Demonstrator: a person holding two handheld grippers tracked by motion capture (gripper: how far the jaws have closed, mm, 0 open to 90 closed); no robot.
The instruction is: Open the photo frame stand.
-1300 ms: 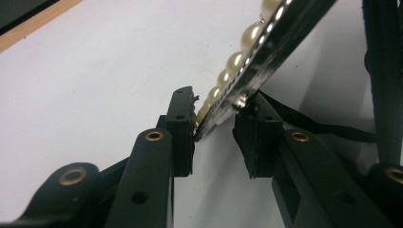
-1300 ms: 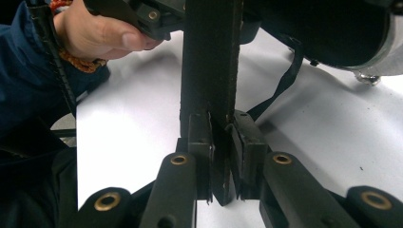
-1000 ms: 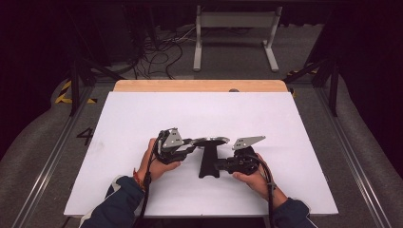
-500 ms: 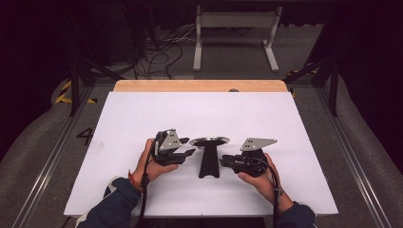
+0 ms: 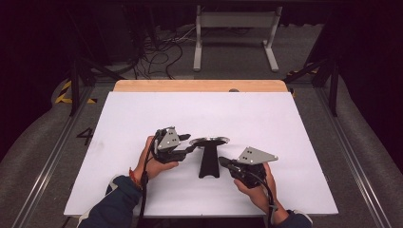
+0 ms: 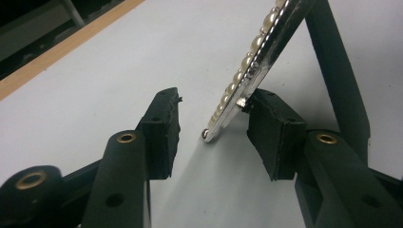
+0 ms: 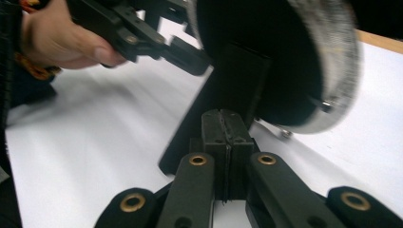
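Observation:
A round frame point(image 5: 209, 141) with a silver, pearl-studded rim point(image 6: 247, 61) stands on the white table on its black easel leg point(image 5: 209, 164). My left gripper point(image 5: 187, 143) is at the frame's left edge. Its jaws have opened within the last second, and the rim now sits between them point(image 6: 214, 102). One pad point(image 6: 266, 123) touches the rim's back and the other pad point(image 6: 164, 123) stands apart. My right gripper point(image 5: 223, 162) is just right of the leg. Its jaws have just closed and stand shut point(image 7: 222, 116) with nothing in them, pointing at the leg point(image 7: 199, 109) behind the frame's black back point(image 7: 247, 38).
The white table top point(image 5: 142, 114) has a wooden strip point(image 5: 199, 85) along its far edge. Beyond it are a dark floor with cables point(image 5: 157, 52) and a white stand point(image 5: 235, 28). Metal rails run along both sides of the table.
My right gripper has drawn back to the right, away from the easel leg, and its jaws have closed. My left gripper's jaws have widened around the rim. The frame has stayed in place.

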